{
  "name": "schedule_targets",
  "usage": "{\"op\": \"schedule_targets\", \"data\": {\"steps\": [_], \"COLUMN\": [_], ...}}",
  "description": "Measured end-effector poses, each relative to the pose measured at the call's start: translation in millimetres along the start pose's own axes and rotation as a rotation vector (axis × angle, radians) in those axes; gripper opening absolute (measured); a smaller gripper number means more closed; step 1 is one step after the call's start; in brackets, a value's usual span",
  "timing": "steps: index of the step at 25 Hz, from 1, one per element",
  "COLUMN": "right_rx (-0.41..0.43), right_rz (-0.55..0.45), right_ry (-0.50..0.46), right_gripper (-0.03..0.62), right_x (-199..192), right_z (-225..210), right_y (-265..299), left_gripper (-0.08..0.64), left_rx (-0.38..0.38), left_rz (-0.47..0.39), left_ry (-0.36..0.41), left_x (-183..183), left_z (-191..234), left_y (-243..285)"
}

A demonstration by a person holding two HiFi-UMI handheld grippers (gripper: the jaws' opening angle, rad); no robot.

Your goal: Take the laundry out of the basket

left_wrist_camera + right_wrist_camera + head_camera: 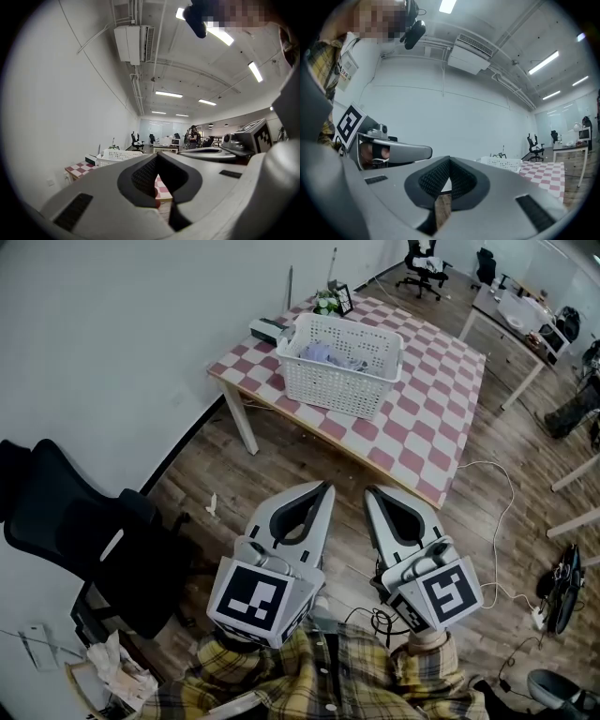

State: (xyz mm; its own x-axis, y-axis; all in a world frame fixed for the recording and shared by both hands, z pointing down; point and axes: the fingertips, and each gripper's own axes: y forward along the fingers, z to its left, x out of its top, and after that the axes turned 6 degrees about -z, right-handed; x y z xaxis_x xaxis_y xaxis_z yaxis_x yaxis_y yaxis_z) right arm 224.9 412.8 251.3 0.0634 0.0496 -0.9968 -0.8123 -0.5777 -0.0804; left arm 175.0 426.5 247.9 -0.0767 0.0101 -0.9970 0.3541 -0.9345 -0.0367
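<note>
Where the laundry (325, 354) lies: inside the white plastic basket (330, 387) — a pale, crumpled heap.
Basket: upright on the pink-and-white checked surface (433, 418), towards its wall-side end.
Left claw (324, 487): jaws together, nothing between them — over the wood floor (281, 460), well apart from the basket.
Right claw (369, 493): jaws together, empty, just beside the left.

The right gripper (450, 159) has its jaws closed together, with nothing between them. The left gripper (424, 152) is beside it. Well ahead, a white basket (504, 162) stands on a checkered table (546, 172).
</note>
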Motion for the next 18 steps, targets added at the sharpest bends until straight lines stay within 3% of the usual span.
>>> {"op": "schedule_targets", "data": {"steps": [18], "right_rx": [-0.082], "right_rz": [0.018], "right_ry": [-0.026], "right_gripper": [-0.005], "right_x": [-12], "right_z": [-72], "right_y": [176], "left_gripper": [0.037], "left_rx": [-0.030], "left_rz": [-0.008], "left_ry": [0.007], "left_x": [8], "left_z": [171], "left_y": [113]}}
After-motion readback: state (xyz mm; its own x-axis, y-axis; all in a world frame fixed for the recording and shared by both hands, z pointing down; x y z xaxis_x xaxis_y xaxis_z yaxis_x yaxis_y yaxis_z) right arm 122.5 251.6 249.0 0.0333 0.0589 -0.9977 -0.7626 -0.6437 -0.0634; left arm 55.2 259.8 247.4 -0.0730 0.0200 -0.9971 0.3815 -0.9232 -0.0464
